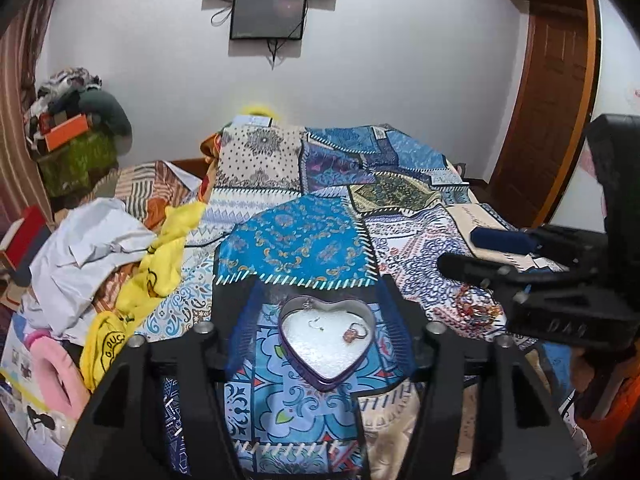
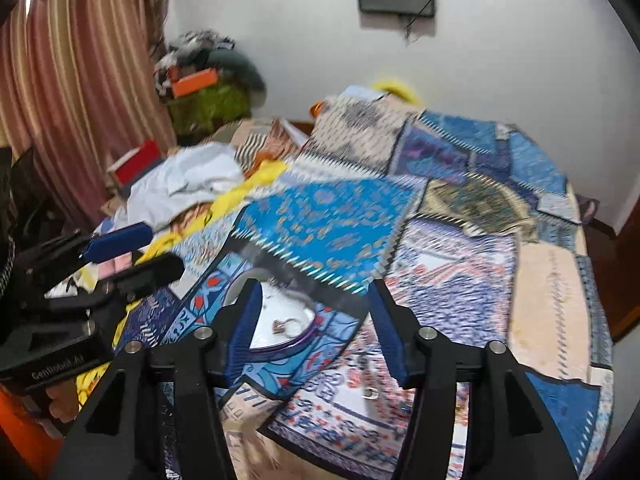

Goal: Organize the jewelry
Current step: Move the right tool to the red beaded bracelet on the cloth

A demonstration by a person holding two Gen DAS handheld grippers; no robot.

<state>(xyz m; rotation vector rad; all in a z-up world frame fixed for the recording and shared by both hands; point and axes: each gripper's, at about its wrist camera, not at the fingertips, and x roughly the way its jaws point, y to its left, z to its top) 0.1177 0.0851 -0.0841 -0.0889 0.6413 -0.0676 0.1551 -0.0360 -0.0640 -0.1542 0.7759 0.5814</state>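
Though the quilt (image 1: 304, 232) fills the middle of both views, the work centres on the heart tin (image 1: 326, 376) at lower centre, which already holds a ring (image 1: 354, 333) and a small silver piece (image 1: 316, 323). A beaded piece (image 1: 478, 312) lies outside it at right, and a small ring (image 2: 370, 393) sits on the quilt, so sorting looks partly done. The left gripper (image 1: 320, 328) and right gripper (image 2: 316, 336) both stand apart, empty.

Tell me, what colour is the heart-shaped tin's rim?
Purple, with a white inside; the heart-shaped tin shows best in the left wrist view.
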